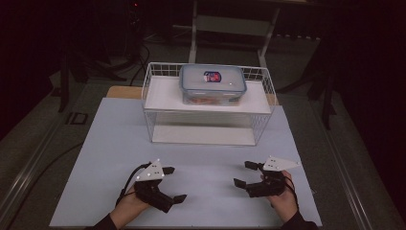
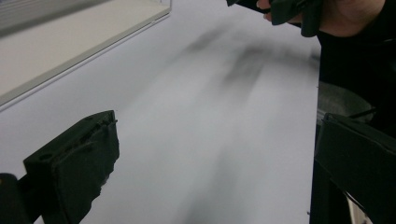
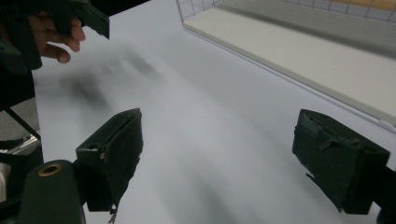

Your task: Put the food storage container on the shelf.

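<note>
White table (image 1: 115,143) bare at near side, lidded box (image 1: 212,84) untouched on far wire rack (image 1: 158,103); left gripper (image 1: 173,184) & right gripper (image 1: 242,173) both spread wide w/ nothing held, so work not begun.

The high view looks forward and down from above the person's side, taking in the whole desk (image 1: 201,158); each gripper view rides low and close over the white desk surface, facing across toward the other hand; both share the wire basket's (image 1: 208,103) front edge.
</note>
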A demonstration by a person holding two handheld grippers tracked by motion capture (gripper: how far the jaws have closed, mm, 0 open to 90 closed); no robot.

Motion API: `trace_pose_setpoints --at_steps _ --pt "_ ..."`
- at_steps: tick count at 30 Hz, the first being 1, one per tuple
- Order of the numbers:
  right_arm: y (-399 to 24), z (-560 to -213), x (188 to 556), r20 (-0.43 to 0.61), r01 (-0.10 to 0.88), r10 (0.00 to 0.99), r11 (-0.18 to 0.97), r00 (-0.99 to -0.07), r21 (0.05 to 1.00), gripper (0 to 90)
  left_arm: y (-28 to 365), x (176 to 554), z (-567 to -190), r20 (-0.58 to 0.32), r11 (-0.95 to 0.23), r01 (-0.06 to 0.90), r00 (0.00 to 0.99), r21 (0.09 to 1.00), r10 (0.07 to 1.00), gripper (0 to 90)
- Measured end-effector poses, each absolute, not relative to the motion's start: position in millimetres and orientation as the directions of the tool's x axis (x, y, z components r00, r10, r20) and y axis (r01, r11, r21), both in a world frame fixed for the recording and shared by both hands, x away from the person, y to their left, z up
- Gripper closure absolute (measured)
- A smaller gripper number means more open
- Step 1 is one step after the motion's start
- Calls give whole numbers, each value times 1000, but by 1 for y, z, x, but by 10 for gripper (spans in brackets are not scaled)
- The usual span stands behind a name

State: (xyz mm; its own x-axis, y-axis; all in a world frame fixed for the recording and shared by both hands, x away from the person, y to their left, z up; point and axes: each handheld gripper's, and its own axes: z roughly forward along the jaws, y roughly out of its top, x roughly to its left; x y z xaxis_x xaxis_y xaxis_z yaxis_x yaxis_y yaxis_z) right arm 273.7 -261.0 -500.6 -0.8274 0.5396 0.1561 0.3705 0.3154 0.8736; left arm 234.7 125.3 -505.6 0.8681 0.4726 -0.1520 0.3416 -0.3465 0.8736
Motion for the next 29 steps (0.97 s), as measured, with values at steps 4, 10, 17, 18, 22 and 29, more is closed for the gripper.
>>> trace_pose_setpoints --at_steps 4,10,17,18,22,29 --pt "-268 -506 271 131 345 532 326 -837 880 159 136 234 -510 -147 -315 340 850 886 505 0" --pt "-270 -511 271 100 325 527 353 -844 878 157 139 234 -519 -141 -322 344 844 882 517 0" --pt "-273 -518 275 135 366 542 344 -829 865 151 143 235 -524 -150 -303 349 838 887 525 0" --pt "-273 -518 275 135 366 542 344 -829 865 151 143 235 -524 -150 -303 349 838 887 525 0" --pt "-271 -520 276 156 383 538 340 -828 859 150 143 236 -524 -152 -300 353 834 887 530 0" --pt "-271 -520 276 156 381 534 343 -831 859 147 144 237 -525 -155 -299 354 834 886 530 0"
